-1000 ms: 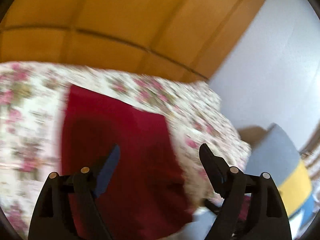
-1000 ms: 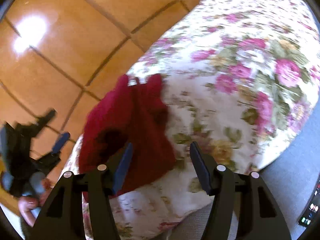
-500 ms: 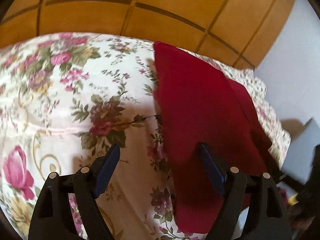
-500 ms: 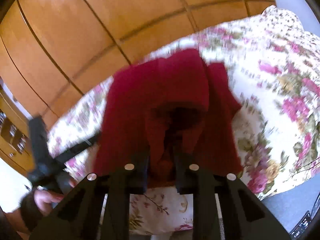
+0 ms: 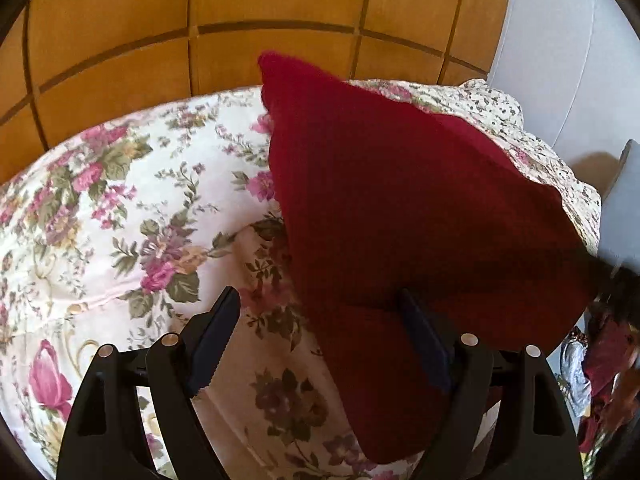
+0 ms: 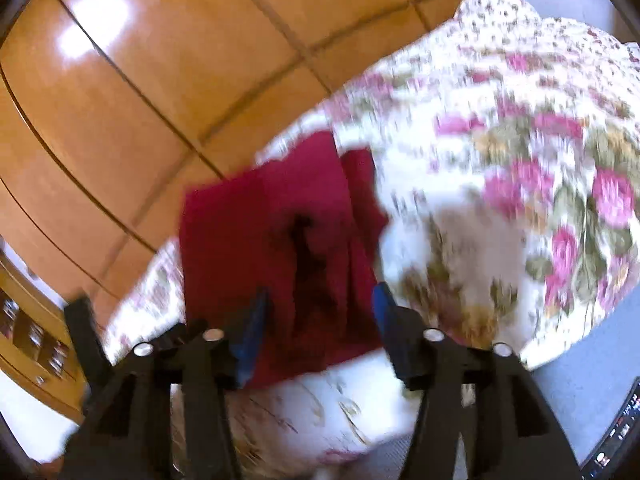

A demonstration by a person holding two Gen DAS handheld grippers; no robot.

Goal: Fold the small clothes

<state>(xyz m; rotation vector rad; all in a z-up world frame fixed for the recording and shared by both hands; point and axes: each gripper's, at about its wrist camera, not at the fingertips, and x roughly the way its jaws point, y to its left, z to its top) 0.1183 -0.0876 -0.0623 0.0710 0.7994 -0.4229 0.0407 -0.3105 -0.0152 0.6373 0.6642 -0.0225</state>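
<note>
A dark red knitted garment lies folded on a floral bedspread. In the left wrist view my left gripper is open and empty; its right finger sits over the garment's near edge, its left finger over the bedspread. In the blurred right wrist view the garment lies between and beyond the fingers of my right gripper, which is open and holds nothing. A dark crease runs down the garment's middle there.
A wooden panelled wall stands behind the bed. A white wall is at right. The other gripper's black body shows at left in the right wrist view. A grey surface and a screen edge lie at lower right.
My right gripper was shut on the red garment half a second ago; it has opened and let the garment go onto the bedspread. The left gripper has stayed open and shifted slightly.
</note>
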